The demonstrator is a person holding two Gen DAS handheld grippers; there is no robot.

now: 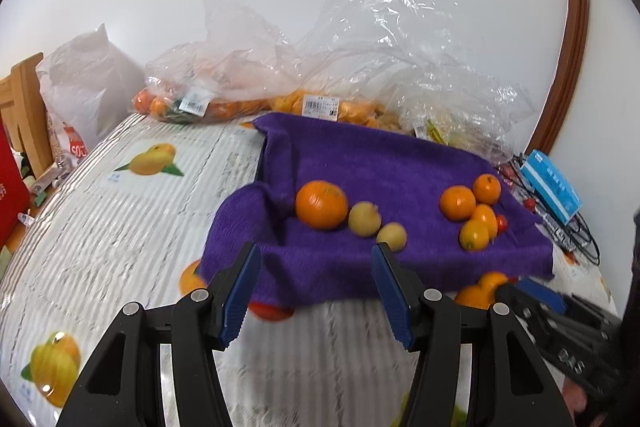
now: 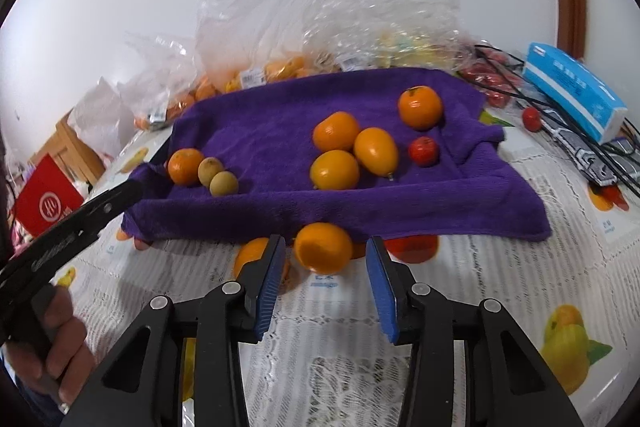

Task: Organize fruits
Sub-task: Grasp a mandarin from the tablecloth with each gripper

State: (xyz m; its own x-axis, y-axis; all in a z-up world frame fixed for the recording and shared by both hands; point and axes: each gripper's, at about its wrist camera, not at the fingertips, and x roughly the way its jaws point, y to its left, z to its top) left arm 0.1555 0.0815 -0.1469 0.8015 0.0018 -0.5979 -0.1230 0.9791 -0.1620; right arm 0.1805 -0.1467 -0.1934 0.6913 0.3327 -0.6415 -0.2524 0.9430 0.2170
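Sorting is looking partway done: you are keeping two fruit clusters on the purple towel (image 2: pixel 256 147), while your right gripper (image 2: pixel 326 273), spread wide, is framing a loose orange (image 2: pixel 323 247); left gripper (image 1: pixel 316 293) is hanging open, empty.

Left gripper (image 1: pixel 316 291) and right gripper (image 2: pixel 326 283) both low, jaws spread wide, nothing between.

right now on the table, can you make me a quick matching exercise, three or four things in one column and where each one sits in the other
Things
1. small red round fruit
2. two pale yellow-brown round fruits
3. round orange fruit off the towel
4. light blue cardboard box

Places
a. on the tablecloth, between the open right tongs
b. on the purple towel, beside the right cluster of orange fruits
c. on black cables at the table's right edge
d. on the purple towel, next to the left orange

Pairs: 1-b, 2-d, 3-a, 4-c
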